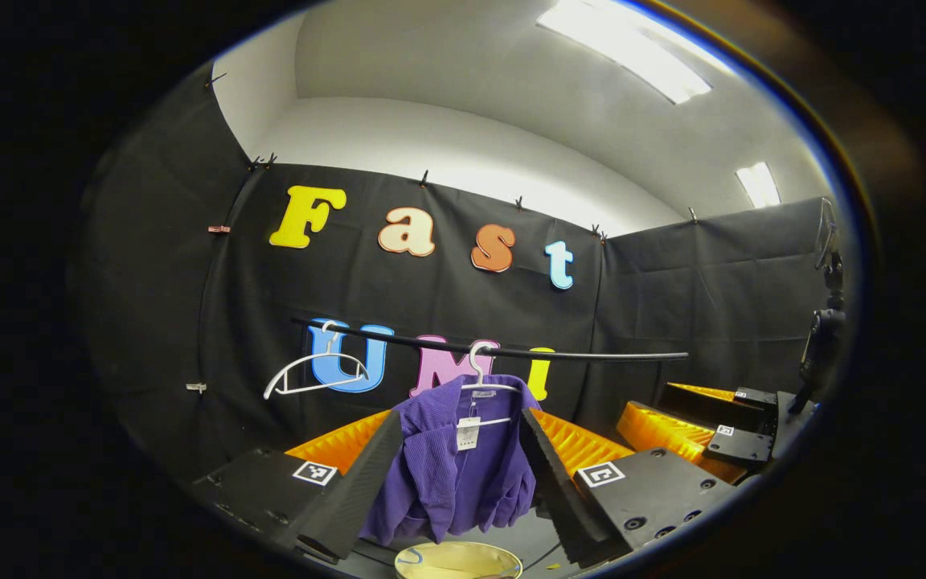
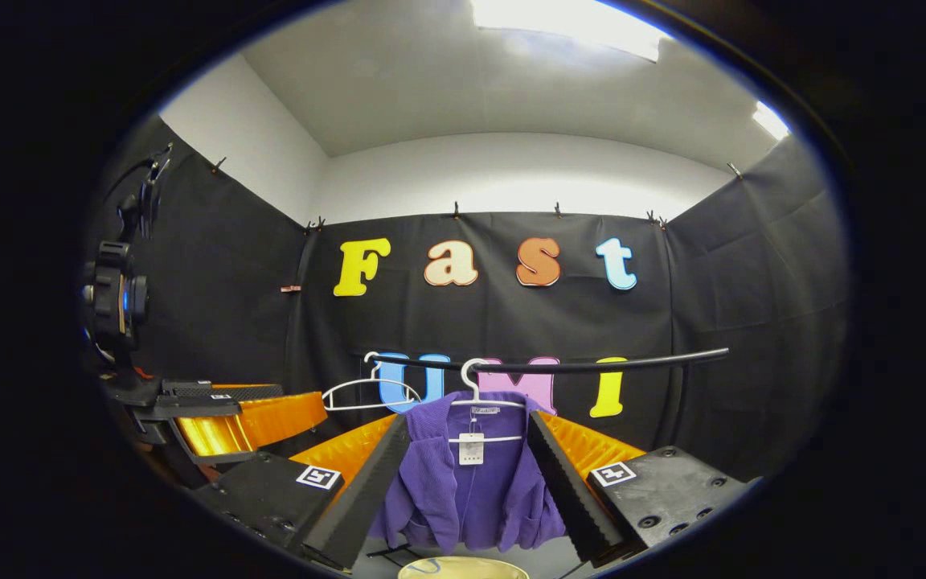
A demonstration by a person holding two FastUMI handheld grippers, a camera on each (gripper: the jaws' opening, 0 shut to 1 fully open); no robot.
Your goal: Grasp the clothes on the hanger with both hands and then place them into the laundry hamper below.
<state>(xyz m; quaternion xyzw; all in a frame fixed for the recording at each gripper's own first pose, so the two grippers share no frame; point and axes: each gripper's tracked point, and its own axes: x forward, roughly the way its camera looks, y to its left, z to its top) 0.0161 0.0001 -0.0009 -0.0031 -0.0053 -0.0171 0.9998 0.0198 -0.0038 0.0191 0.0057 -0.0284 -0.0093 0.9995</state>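
Both grippers show us fingers apart, framing the far purple top above the hamper.

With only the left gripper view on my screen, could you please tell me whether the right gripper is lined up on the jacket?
Observer: Yes. In the right gripper view the jacket hangs centred between the right gripper's open fingers, untouched.
Operator: Thank you. And how does my left gripper look from there?
Observer: The left gripper sits at the left of that view, open and apart from the jacket.
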